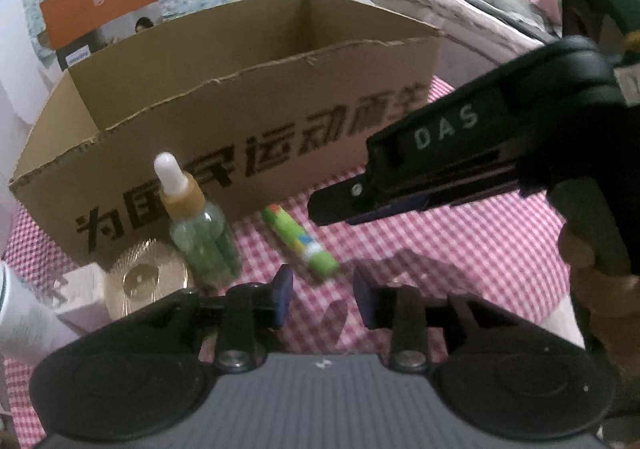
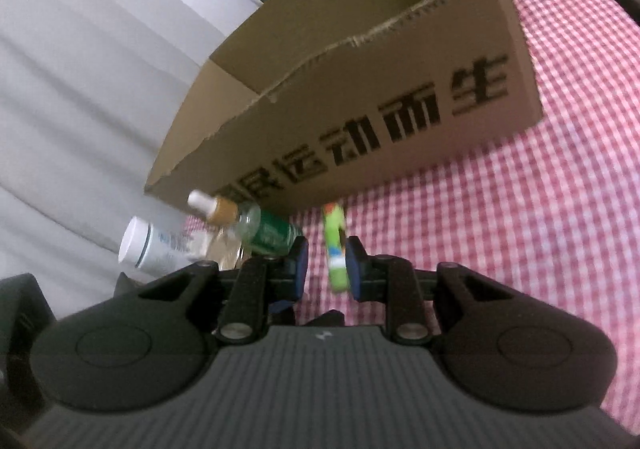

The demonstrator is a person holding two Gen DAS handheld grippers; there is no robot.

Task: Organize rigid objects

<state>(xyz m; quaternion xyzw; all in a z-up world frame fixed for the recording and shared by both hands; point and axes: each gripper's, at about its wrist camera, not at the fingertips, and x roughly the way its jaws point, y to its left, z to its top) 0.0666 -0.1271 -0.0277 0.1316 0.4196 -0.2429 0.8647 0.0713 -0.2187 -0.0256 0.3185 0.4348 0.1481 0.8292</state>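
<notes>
Since the stick point(image 1: 300, 245) lies loose below the box point(image 1: 280, 93) at centre frame, left gripper point(image 1: 323, 291) jaws gape empty and right gripper point(image 1: 340, 205) jaws are closed on nothing.

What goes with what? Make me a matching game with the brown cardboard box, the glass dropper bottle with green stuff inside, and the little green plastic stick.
Things:
1. brown cardboard box
2. glass dropper bottle
3. green plastic stick

States:
A. stands upright, white bulb on top
B. lies flat on the pink checked cloth
C. open at the top, black lettering on its side

Pairs: 1-C, 2-A, 3-B
</notes>
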